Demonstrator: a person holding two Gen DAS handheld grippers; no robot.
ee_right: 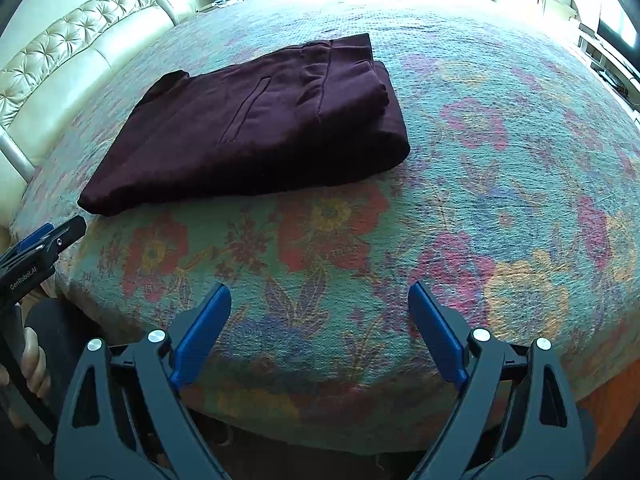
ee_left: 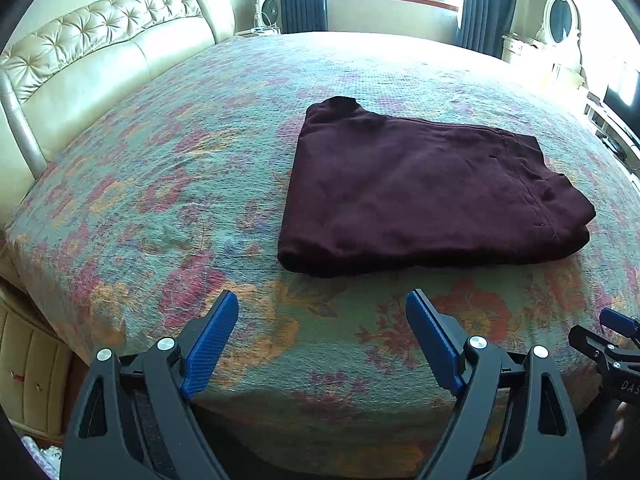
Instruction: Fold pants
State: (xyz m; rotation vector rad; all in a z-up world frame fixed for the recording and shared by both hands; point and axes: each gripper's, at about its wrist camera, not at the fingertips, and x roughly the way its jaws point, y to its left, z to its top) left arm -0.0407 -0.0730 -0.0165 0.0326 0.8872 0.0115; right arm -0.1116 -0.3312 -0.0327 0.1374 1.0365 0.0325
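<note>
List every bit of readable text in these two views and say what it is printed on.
"GenRobot.AI": on the black body of the left gripper, seen in the right wrist view.
"DAS": cut off at the frame edge, on the black body of the right gripper, in the left wrist view.
Pants and bedspread: no text.

folded pants (ee_right: 256, 128) (maroon), floral bedspread (ee_right: 500, 140)

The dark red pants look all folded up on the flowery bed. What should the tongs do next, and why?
Probably just back away and stop. The dark maroon folded pants already lie in a compact stack on the floral bedspread, and both the left tongs and right tongs are open, empty and apart from the cloth, so little seems left to fold.
</note>
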